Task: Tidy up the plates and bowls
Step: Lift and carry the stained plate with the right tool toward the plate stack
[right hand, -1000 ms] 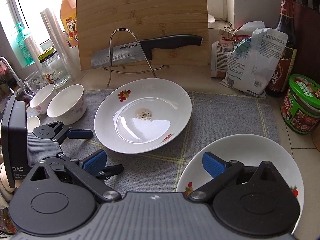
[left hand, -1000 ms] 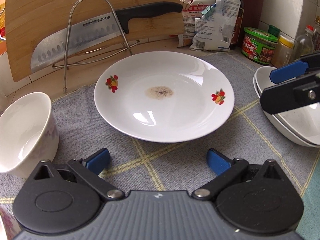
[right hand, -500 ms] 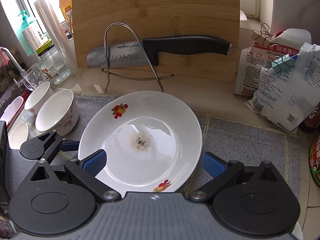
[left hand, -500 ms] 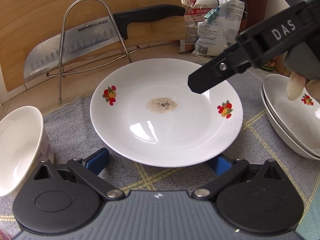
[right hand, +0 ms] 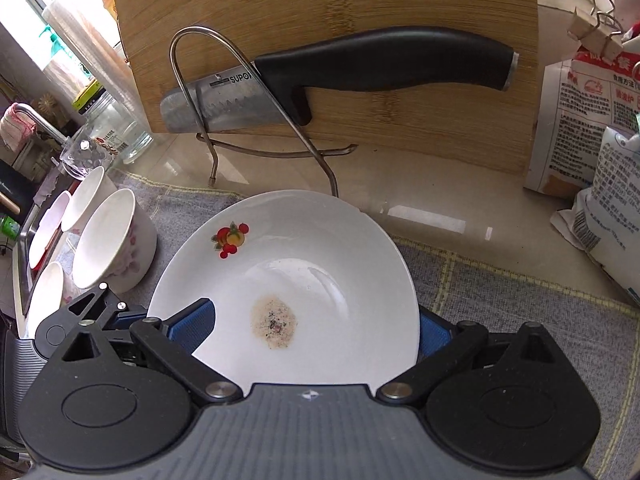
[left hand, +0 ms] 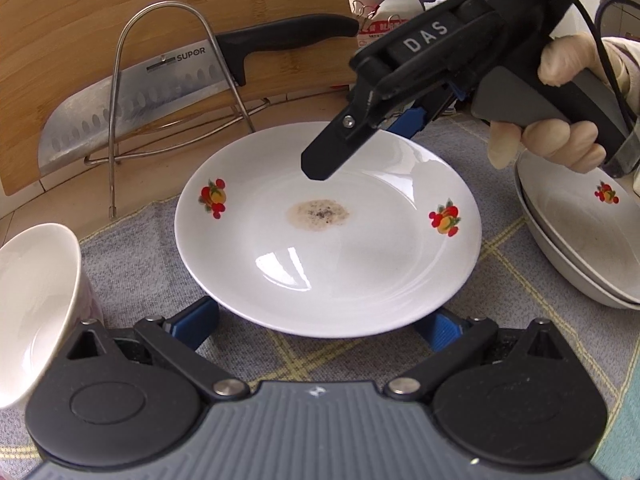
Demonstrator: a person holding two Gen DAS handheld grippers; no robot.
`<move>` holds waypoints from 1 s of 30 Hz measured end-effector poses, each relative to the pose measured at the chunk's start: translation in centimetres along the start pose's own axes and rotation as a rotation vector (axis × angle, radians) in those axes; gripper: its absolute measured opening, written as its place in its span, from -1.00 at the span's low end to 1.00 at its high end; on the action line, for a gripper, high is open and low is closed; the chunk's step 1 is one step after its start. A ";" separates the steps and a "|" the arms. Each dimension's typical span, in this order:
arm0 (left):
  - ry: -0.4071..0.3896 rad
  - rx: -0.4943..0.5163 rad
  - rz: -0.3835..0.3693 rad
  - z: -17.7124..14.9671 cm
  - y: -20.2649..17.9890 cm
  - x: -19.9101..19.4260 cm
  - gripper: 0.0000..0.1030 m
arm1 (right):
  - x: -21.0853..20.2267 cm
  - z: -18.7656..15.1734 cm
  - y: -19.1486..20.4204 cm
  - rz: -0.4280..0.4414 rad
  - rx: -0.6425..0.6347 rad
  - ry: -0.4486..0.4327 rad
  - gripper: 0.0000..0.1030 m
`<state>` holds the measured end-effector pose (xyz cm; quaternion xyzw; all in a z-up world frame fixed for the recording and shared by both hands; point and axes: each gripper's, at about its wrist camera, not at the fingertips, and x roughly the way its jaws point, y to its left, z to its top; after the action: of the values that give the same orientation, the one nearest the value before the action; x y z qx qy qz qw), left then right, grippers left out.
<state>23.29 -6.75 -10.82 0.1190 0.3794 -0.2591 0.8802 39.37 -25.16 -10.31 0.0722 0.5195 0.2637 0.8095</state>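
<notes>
A white plate [left hand: 328,232] with fruit prints and a brown stain lies on the grey mat; it also shows in the right wrist view [right hand: 288,288]. My left gripper [left hand: 316,326] is open, its blue pads low at the plate's near rim, one on each side. My right gripper [right hand: 316,328] is open over the plate's right side, one finger above the plate and one past its rim; in the left wrist view [left hand: 360,136] it hangs above the plate's far part. Two stacked plates [left hand: 580,240] sit at the right. A white bowl [left hand: 36,300] stands at the left.
A bamboo cutting board [right hand: 320,40] and a knife [right hand: 340,76] on a wire rack [right hand: 200,92] stand behind the plate. Several more bowls [right hand: 84,208] sit at the left by the sink. Food bags [right hand: 592,120] stand at the right. A glass jar [right hand: 112,128] is at the back left.
My right gripper has moved left from the stacked plates to over the stained plate. My left gripper has moved forward to the plate's near rim. Both stay open.
</notes>
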 end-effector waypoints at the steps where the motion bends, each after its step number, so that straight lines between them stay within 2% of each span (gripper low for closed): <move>1: 0.000 0.002 -0.001 0.0 0.0 0.0 1.00 | 0.1 0.2 -0.2 0.012 0.002 0.002 1.00; 15: -0.016 0.050 -0.001 0.0 -0.9 -0.8 0.97 | 0.9 1.4 -1.2 0.077 -0.021 0.005 0.89; 30: -0.018 0.061 -0.004 0.0 -1.3 -1.1 0.96 | 1.1 1.7 -1.5 0.111 -0.017 -0.003 0.89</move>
<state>21.93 -7.47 -10.00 0.1428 0.3638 -0.2735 0.8789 41.79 -25.58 -11.03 0.0945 0.5113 0.3125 0.7950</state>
